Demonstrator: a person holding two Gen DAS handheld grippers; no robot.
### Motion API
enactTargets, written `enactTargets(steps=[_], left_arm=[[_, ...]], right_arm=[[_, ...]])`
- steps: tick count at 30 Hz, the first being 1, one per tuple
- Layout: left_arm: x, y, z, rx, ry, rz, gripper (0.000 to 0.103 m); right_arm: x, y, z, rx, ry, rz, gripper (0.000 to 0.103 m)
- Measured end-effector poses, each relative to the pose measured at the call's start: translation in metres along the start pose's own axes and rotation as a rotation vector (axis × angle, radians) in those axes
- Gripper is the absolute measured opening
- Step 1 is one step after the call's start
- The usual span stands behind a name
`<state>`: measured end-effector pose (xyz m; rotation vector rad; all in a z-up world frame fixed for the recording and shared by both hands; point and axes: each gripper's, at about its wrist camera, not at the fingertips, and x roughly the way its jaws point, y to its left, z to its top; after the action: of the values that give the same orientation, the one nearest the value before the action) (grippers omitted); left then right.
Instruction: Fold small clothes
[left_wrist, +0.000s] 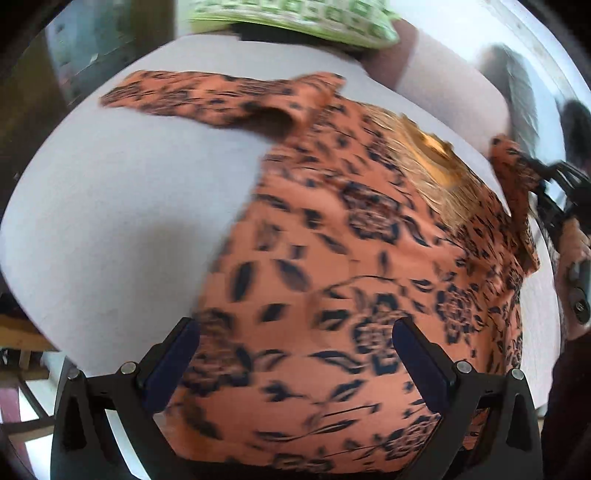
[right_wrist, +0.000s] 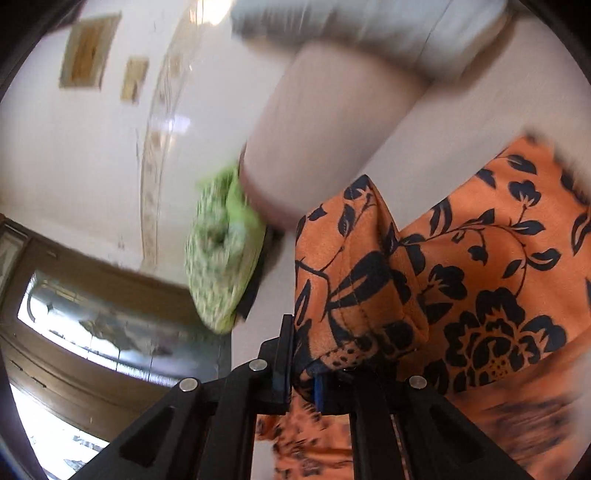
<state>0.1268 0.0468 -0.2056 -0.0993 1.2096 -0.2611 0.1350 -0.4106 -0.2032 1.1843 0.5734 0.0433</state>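
Note:
An orange garment with a black floral print lies spread on a white surface, one sleeve stretched to the far left. My left gripper is open, its jaws wide apart just above the garment's lower body. My right gripper is shut on the garment's other sleeve and holds it lifted; it also shows at the right edge of the left wrist view. The orange garment fills the right of the right wrist view.
A folded green-and-white patterned cloth lies at the far edge of the surface beside a pale cushion. A wooden door with glass and a white wall are behind. The surface's right edge is near.

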Motion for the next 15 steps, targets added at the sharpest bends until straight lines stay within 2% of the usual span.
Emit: enactTargets(steps=[4, 7, 9, 10, 11, 15], left_arm=[[-0.009, 0.032, -0.004, -0.05, -0.02, 0.01, 0.103], [-0.01, 0.05, -0.007, -0.09, -0.018, 0.004, 0.103], [-0.008, 0.056, -0.007, -0.114, -0.014, -0.005, 0.103], [-0.006, 0.056, -0.007, -0.124, -0.013, -0.009, 0.103], [-0.005, 0.058, -0.007, -0.132, -0.014, -0.014, 0.103], [-0.003, 0.053, -0.004, -0.164, -0.013, -0.061, 0.103]], right_arm=[[0.091, 0.029, -0.045, -0.026, 0.064, -0.045, 0.008], [0.144, 0.047, -0.076, -0.063, 0.154, -0.11, 0.015], [0.173, 0.059, -0.094, -0.097, 0.226, -0.179, 0.039], [0.183, 0.065, -0.103, -0.114, 0.261, -0.187, 0.076], [0.185, 0.066, -0.109, -0.125, 0.279, -0.176, 0.09], [0.178, 0.086, -0.12, -0.26, 0.319, -0.075, 0.09]])
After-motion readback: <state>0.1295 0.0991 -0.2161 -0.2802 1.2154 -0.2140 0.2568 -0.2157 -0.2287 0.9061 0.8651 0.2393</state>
